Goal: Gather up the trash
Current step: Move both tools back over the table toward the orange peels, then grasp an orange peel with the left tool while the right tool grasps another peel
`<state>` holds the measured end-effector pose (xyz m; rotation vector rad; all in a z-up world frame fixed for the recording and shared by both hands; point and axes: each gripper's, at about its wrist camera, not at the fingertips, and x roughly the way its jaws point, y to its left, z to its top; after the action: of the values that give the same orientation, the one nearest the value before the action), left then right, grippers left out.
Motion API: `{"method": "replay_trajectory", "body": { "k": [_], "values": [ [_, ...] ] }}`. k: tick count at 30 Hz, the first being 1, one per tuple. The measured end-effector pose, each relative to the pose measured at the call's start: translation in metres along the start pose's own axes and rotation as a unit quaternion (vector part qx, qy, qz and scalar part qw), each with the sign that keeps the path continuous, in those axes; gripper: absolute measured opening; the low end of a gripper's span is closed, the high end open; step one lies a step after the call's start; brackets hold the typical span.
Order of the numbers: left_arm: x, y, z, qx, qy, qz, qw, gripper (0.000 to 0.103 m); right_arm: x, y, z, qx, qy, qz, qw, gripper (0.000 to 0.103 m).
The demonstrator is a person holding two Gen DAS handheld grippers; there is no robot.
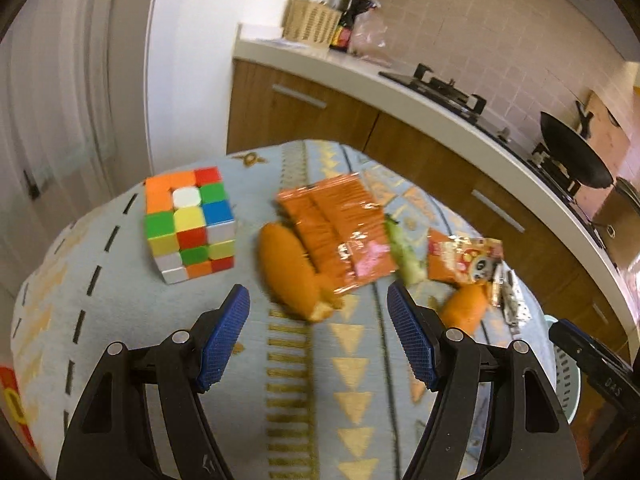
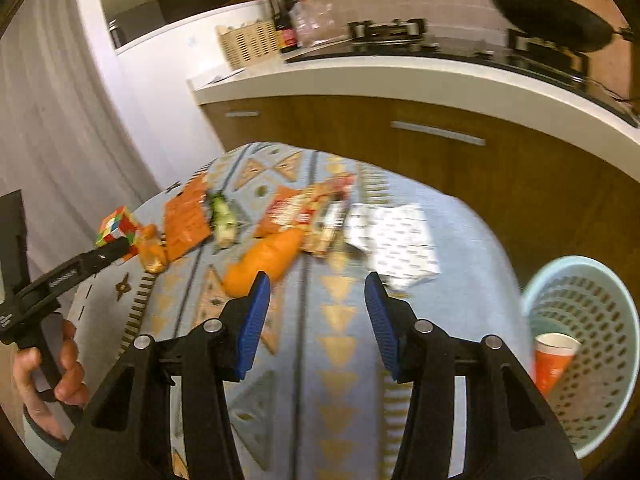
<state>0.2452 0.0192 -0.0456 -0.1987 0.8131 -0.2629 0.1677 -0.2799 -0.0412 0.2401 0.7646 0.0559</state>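
Note:
Trash lies on the patterned table (image 1: 352, 360): an orange wrapper (image 1: 340, 224), an orange peel (image 1: 288, 272) under it, a green scrap (image 1: 406, 254), a snack packet (image 1: 466, 258), a second peel (image 1: 466, 306) and foil blister packs (image 2: 400, 240). My left gripper (image 1: 318, 300) is open, just short of the first peel. My right gripper (image 2: 317, 286) is open above the table, near the second peel (image 2: 264, 260). The pale green basket (image 2: 588, 344) stands right of the table and holds an orange paper cup (image 2: 554, 360).
A Rubik's cube (image 1: 188, 222) sits at the table's left. A kitchen counter (image 1: 440, 100) with wooden cabinets, a stove and a black wok (image 1: 576, 152) runs behind. The left gripper and the hand holding it show in the right wrist view (image 2: 60, 276).

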Motion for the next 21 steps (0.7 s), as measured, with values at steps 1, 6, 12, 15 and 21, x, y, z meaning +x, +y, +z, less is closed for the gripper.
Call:
{"method": "replay_trajectory", "body": {
  "k": [1, 6, 12, 15, 21],
  "values": [
    [0.004, 0.003, 0.001, -0.004, 0.005, -0.004, 1.0000, 0.069, 0.005, 0.006, 0.001, -0.003, -0.004, 0.003, 1.000, 0.046],
    [0.034, 0.008, 0.005, -0.020, 0.020, -0.004, 0.9996, 0.069, 0.026, 0.019, 0.000, -0.001, -0.019, 0.007, 1.000, 0.046],
    [0.050, 0.004, 0.001, -0.010, 0.015, 0.025, 0.9995, 0.051, 0.047, 0.018, -0.008, 0.013, -0.011, 0.012, 1.000, 0.046],
    [0.052, -0.002, 0.000, 0.005, 0.014, 0.031, 0.9994, 0.036, 0.057, 0.021, -0.006, 0.018, 0.001, 0.015, 1.000, 0.046],
    [0.043, -0.016, -0.006, 0.044, -0.013, 0.068, 0.9966, 0.022, 0.082, 0.029, -0.003, 0.024, 0.032, 0.028, 0.999, 0.046]
  ]
}}
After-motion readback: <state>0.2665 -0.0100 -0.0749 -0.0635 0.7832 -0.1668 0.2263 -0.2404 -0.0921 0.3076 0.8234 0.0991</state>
